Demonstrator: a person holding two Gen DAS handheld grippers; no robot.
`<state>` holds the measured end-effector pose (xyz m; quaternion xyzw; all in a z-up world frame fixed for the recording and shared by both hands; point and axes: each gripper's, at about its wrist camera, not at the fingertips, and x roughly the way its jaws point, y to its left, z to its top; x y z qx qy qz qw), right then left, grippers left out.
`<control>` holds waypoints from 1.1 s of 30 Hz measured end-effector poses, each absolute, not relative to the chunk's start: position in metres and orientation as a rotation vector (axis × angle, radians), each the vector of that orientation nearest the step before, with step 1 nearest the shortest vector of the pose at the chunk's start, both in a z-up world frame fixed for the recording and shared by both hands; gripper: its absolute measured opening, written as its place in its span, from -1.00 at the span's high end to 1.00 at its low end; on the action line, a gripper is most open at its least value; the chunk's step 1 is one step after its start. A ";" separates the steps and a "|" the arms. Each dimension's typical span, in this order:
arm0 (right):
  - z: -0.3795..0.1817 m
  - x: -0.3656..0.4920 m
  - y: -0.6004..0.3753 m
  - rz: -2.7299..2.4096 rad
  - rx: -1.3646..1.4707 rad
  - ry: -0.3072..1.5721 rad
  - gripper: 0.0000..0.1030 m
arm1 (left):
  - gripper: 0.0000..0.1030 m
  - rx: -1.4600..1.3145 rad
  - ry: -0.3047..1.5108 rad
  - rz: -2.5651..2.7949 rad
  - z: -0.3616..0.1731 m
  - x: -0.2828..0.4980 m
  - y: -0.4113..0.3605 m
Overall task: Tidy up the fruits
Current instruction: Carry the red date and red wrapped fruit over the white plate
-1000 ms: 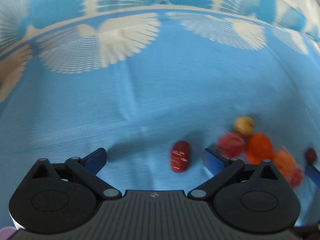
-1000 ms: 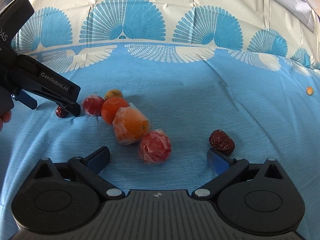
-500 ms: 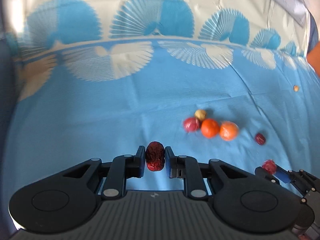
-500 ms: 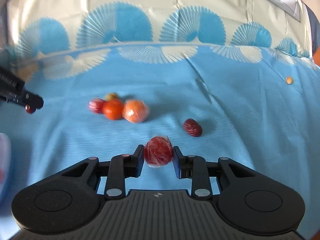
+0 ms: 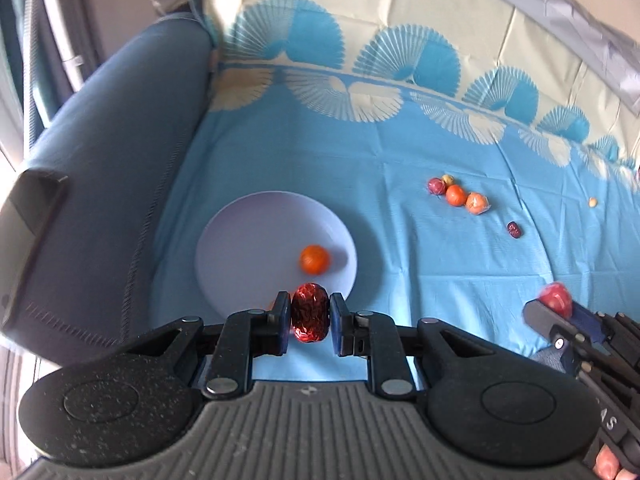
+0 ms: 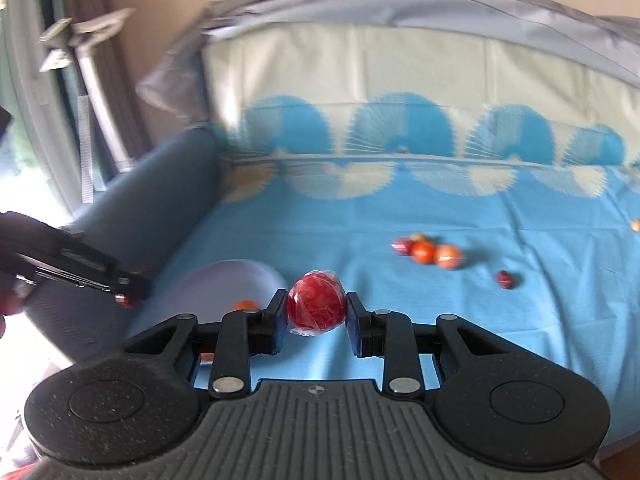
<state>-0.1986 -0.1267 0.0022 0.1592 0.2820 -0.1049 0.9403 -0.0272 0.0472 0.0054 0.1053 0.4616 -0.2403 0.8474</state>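
Observation:
My left gripper (image 5: 309,318) is shut on a wrinkled red date (image 5: 310,319) and holds it over the near rim of a pale lilac plate (image 5: 248,248). An orange fruit (image 5: 315,258) lies on the plate. My right gripper (image 6: 316,312) is shut on a red fruit wrapped in clear film (image 6: 317,306), held above the cloth right of the plate (image 6: 240,276). It also shows at the right edge of the left wrist view (image 5: 555,300). A cluster of several small fruits (image 5: 458,195) lies on the blue cloth, with another date (image 5: 514,229) nearby.
A blue-grey sofa arm (image 5: 100,160) runs along the left of the plate. The blue and cream fan-patterned cloth (image 5: 400,120) covers the seat and backrest. A tiny yellow fruit (image 5: 592,201) lies far right. My left gripper (image 6: 124,300) shows at the left in the right wrist view.
Both grippers closed on their fruits, lifted them and carried them left toward the plate, which has come into view. The cluster now lies farther away.

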 end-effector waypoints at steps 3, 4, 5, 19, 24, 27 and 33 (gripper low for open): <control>0.016 -0.212 -0.098 -0.165 0.302 0.571 0.39 | 0.58 0.195 0.953 -0.503 0.016 -0.047 0.072; 0.019 -0.216 -0.089 -0.154 0.288 0.570 0.39 | 0.58 0.186 0.948 -0.504 0.019 -0.052 0.079; 0.022 -0.219 -0.081 -0.145 0.272 0.569 0.39 | 0.58 0.176 0.943 -0.503 0.021 -0.057 0.085; 0.041 -0.242 -0.042 -0.131 0.142 0.529 0.39 | 0.58 0.118 0.877 -0.507 0.036 -0.088 0.118; 0.040 -0.240 -0.040 -0.124 0.133 0.535 0.39 | 0.58 0.110 0.879 -0.501 0.035 -0.087 0.121; 0.039 -0.239 -0.038 -0.121 0.130 0.543 0.39 | 0.58 0.111 0.887 -0.500 0.034 -0.086 0.119; 0.036 -0.235 -0.040 -0.126 0.138 0.558 0.39 | 0.58 0.117 0.898 -0.504 0.031 -0.082 0.116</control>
